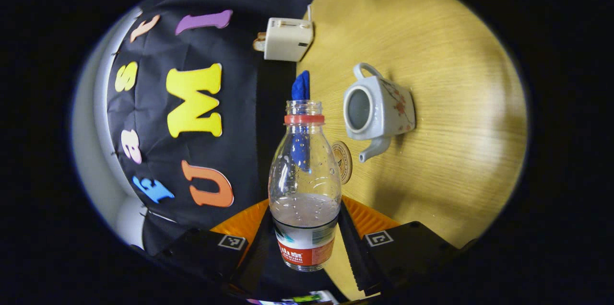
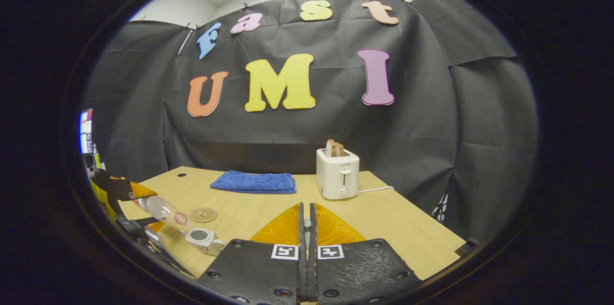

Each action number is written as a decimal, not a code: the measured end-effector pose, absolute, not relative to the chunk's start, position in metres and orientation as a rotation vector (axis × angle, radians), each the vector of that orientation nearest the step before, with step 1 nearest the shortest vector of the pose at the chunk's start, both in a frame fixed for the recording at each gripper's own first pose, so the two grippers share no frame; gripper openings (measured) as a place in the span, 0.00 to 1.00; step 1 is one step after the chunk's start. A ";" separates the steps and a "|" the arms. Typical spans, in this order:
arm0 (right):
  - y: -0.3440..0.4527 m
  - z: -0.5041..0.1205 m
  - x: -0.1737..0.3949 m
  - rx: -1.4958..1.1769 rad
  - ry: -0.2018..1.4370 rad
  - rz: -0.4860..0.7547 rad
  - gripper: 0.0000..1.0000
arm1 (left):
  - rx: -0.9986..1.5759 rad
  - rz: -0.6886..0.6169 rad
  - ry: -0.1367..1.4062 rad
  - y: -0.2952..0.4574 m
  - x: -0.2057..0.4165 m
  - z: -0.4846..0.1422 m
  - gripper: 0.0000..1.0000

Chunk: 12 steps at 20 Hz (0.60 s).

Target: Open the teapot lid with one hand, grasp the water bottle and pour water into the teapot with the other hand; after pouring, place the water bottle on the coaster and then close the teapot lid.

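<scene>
In the left gripper view, the water bottle was seen clamped between both fingers of the left gripper, tipped over, its open neck pointed toward the teapot. The teapot's mouth was seen lidless, just beside the neck, with the coaster between them on the table.

In the right gripper view, the right gripper was seen with fingers pressed together on nothing, well apart from the teapot, the tilted bottle and the coaster. The lid could not be found.
</scene>
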State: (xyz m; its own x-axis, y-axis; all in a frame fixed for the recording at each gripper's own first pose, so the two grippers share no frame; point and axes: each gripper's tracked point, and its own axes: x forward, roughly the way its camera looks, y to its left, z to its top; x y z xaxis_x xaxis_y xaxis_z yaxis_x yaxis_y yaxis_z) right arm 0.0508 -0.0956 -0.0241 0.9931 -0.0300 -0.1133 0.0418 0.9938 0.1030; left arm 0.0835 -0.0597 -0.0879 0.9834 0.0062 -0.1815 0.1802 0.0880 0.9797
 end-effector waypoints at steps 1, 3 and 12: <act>-0.095 -0.024 0.051 0.108 0.109 -0.037 0.00 | 1.404 -0.111 0.138 -0.056 0.087 -0.086 0.75; -0.095 -0.025 0.051 0.105 0.109 -0.040 0.00 | 1.232 -0.074 0.133 -0.046 0.091 -0.087 0.75; -0.089 -0.032 0.056 0.099 0.126 -0.038 0.00 | 0.273 -0.109 -0.009 -0.048 0.131 -0.061 0.75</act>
State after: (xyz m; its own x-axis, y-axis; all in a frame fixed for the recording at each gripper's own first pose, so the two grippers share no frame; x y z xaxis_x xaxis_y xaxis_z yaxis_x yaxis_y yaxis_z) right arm 0.0557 -0.0891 -0.0320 0.9914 -0.0318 -0.1270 0.0442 0.9944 0.0959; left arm 0.1307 -0.0483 -0.0614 0.9941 -0.1082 -0.0060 0.1058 0.9571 0.2697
